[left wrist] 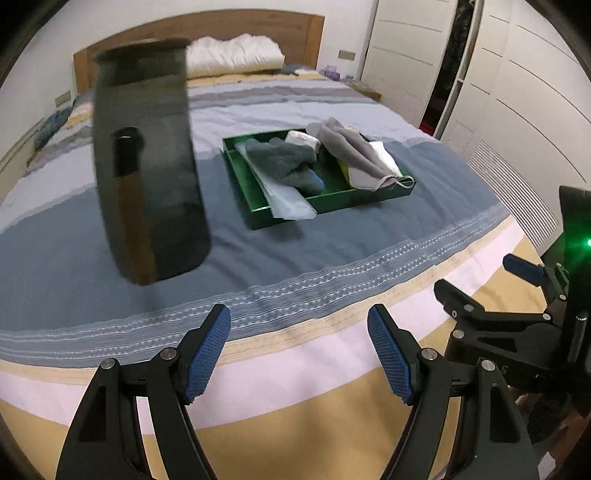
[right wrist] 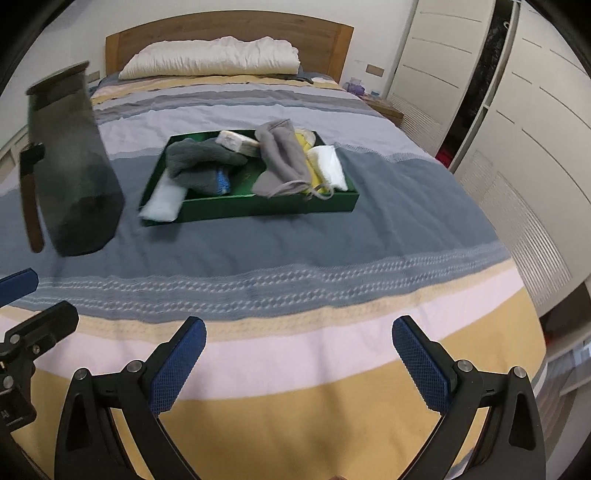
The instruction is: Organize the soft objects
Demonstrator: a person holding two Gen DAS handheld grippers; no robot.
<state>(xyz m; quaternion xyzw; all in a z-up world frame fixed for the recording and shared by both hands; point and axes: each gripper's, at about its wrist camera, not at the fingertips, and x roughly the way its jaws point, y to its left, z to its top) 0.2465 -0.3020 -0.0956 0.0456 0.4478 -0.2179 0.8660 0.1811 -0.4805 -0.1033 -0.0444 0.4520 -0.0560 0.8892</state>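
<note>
A green tray (left wrist: 351, 197) (right wrist: 277, 208) lies on the bed and holds soft things. A dark grey fluffy cloth (left wrist: 280, 158) (right wrist: 199, 162) lies at its left. A light grey cloth (left wrist: 354, 155) (right wrist: 280, 158) is draped across its right half, over a white folded piece (left wrist: 386, 157) (right wrist: 330, 168). A white plastic bag (left wrist: 286, 201) (right wrist: 162, 203) hangs over the tray's near left corner. My left gripper (left wrist: 299, 354) is open and empty above the bed's foot. My right gripper (right wrist: 299, 365) is open and empty beside it.
A tall dark mesh basket (left wrist: 147, 158) (right wrist: 70, 166) with a handle stands on the striped bedspread (left wrist: 332, 258), left of the tray. A white pillow (right wrist: 210, 57) lies against the wooden headboard (right wrist: 229, 26). White wardrobe doors (right wrist: 517, 129) line the right side.
</note>
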